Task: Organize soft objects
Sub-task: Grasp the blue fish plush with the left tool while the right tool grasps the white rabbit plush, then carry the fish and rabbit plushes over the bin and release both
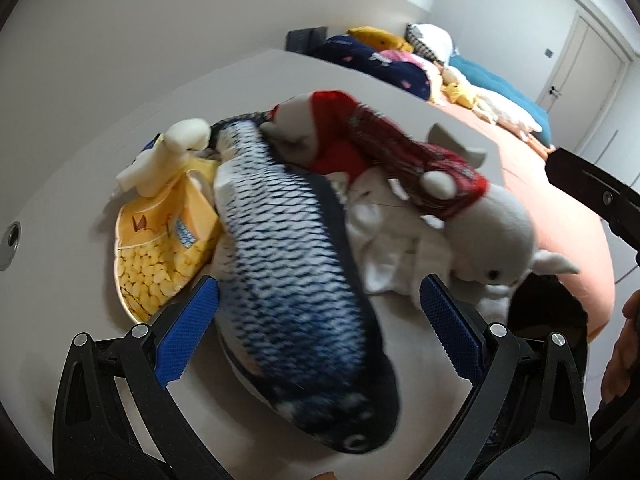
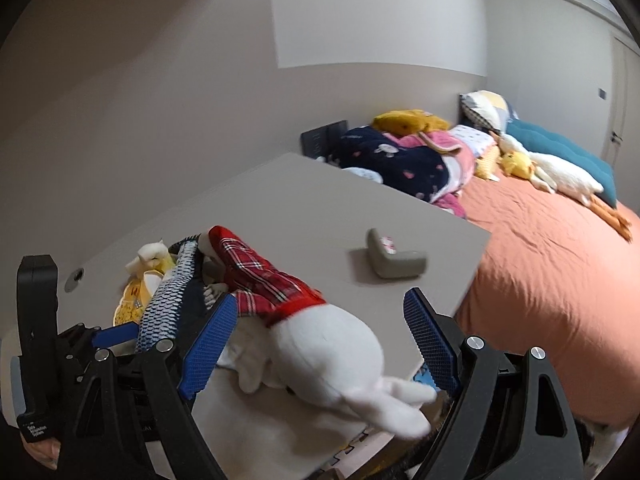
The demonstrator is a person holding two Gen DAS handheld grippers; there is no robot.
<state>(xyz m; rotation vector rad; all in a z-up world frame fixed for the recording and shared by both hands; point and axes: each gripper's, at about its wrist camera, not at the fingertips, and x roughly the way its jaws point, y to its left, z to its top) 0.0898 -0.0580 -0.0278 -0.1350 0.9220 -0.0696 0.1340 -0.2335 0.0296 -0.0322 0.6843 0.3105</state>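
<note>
Left hand-held gripper [image 1: 316,312] spread wide around a blue fish plush [image 1: 296,264] at lower centre; right hand-held gripper [image 2: 320,344] likewise apart around a white rabbit plush [image 2: 332,356], apparently untouched, on the tabletop [image 2: 320,208]; orange bed [image 2: 540,264] beyond.

Fish plush [image 1: 296,264] on the table [image 1: 280,76], popcorn pillow [image 1: 160,248] left, rabbit plush [image 1: 484,216] right, seemingly overlapping.
</note>
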